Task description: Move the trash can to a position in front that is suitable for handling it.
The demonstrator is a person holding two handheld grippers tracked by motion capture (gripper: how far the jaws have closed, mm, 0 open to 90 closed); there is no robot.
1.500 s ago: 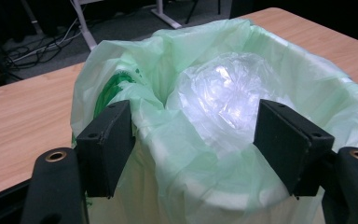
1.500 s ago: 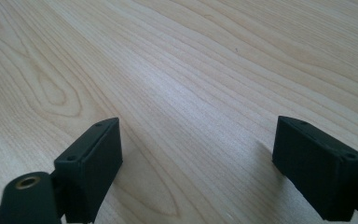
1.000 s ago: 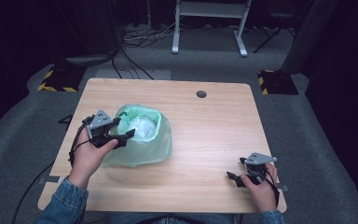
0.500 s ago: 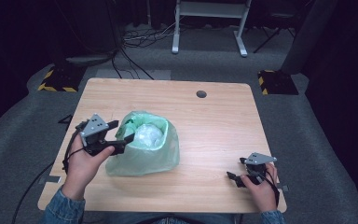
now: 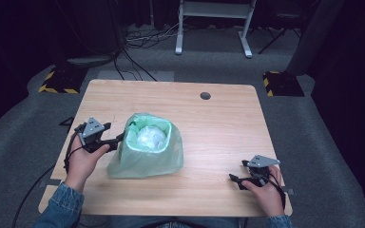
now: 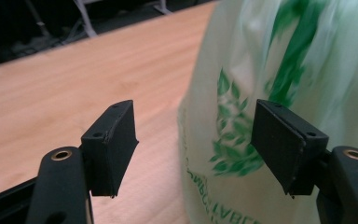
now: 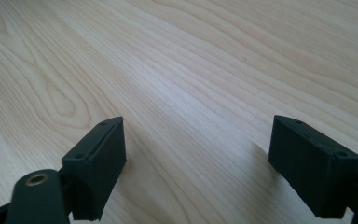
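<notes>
Your left gripper [image 6: 193,149] is released beside the green bag [image 5: 147,152] at the table's [image 5: 218,123] middle-left; close carelessly and the thin plastic may slip. Your right gripper [image 5: 240,179] rests spread, well apart.

The high view looks forward and down from above the person's edge of the wooden table [image 5: 218,123], far enough back to take in the whole tabletop, the grey carpet around it and a white desk frame [image 5: 214,23] beyond. The left gripper view sits low and close, facing along its two black jaws at the printed side of the green plastic bag [image 6: 279,93] that the high view shows left of the table's middle [image 5: 147,152], with tabletop running off behind. The right gripper view tilts down at bare wood grain [image 7: 191,70] close beneath its jaws, a patch of the table's near right part.
</notes>
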